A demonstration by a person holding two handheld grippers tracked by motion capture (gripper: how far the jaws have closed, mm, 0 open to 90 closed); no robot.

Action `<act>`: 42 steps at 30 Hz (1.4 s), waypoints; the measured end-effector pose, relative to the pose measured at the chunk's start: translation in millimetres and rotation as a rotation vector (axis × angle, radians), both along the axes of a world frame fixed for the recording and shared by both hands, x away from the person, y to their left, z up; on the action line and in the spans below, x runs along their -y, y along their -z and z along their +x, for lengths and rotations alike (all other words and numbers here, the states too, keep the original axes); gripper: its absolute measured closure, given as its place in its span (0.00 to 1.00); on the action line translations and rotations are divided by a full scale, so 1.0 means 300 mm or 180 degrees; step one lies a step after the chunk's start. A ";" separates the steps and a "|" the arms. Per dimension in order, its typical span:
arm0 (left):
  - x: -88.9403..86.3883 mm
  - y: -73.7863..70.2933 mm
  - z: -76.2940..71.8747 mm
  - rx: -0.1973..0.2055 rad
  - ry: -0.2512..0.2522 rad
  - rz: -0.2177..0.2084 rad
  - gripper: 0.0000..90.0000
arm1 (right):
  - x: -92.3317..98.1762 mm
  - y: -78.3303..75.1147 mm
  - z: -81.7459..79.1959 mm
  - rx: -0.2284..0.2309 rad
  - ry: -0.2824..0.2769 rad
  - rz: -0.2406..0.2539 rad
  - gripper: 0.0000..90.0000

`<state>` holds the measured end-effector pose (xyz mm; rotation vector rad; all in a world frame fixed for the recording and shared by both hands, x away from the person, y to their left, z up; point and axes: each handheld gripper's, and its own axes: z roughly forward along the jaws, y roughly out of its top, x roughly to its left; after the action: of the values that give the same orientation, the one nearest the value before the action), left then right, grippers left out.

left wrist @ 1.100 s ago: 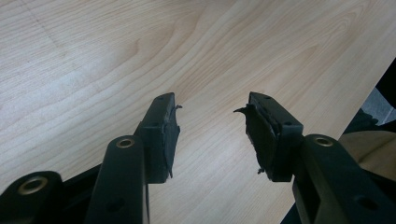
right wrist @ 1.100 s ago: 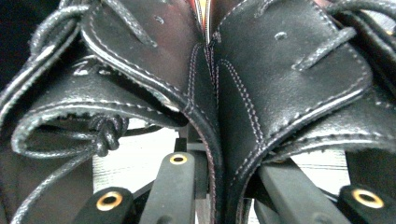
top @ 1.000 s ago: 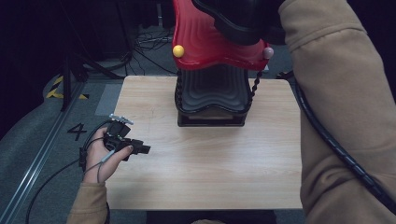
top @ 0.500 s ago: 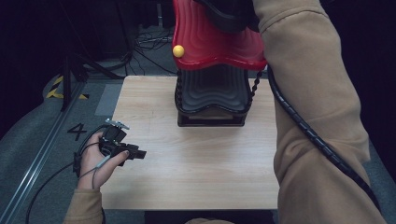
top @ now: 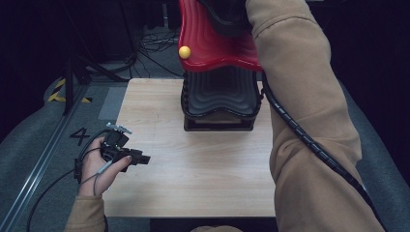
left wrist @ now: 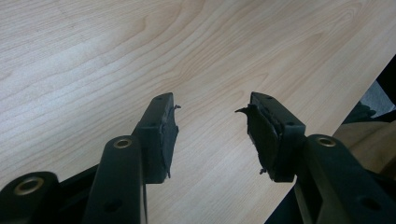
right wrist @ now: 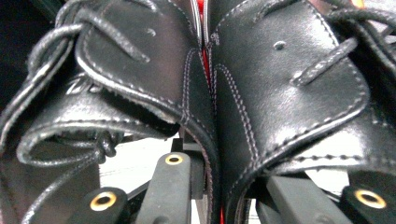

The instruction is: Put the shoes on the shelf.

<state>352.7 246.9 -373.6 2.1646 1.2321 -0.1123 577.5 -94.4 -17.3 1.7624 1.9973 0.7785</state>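
Two black leather lace-up shoes, one on the left (right wrist: 140, 60) and one on the right (right wrist: 289, 79), are pressed side by side in the right gripper view. My right gripper (right wrist: 229, 186) is shut on their inner walls, and its jaws have just eased open slightly with the leather still between them. In the high view a dark shoe (top: 227, 19) shows at the top, above the red wavy rack tier (top: 212, 53), beside my tan sleeve (top: 309, 121). My left gripper (top: 142, 158) rests low over the wooden table (top: 203, 183) near its left edge. It is open (left wrist: 212, 109) with nothing between its pads.
A black wavy tier (top: 220, 96) stands under the red one at the back of the table. A yellow knob (top: 184, 51) sits on the red tier's left corner. A spiral cable (top: 309, 145) runs along my right sleeve. Grey floor with a rail (top: 34, 174) lies left.
My right arm has swung left across the view, and its sleeve now covers the rack's right side. The left hand has stayed near the table's left edge.
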 end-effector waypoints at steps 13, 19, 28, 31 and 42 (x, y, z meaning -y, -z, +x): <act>-0.008 -0.008 -0.006 0.0032 -0.0023 -0.0025 0.58 | -0.050 0.085 0.004 0.0164 0.0239 0.0144 0.89; -0.007 -0.008 -0.007 0.0017 -0.0030 -0.0038 0.58 | -0.045 0.127 0.009 0.0221 0.0303 0.0230 0.87; -0.005 -0.003 -0.004 0.0001 -0.0025 -0.0021 0.58 | -0.042 0.205 0.036 0.0151 0.0282 0.0139 0.78; -0.001 -0.001 -0.001 -0.0003 -0.0012 -0.0015 0.58 | -0.036 0.203 0.032 0.0056 0.0255 0.0180 0.71; 0.014 -0.009 -0.006 0.0011 0.0005 0.0015 0.58 | 0.047 0.193 -0.012 -0.0208 0.0195 0.0291 0.56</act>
<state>351.0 242.6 -370.8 2.1689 1.2297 -0.1064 574.0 -108.6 -75.1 1.9146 1.9672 0.8143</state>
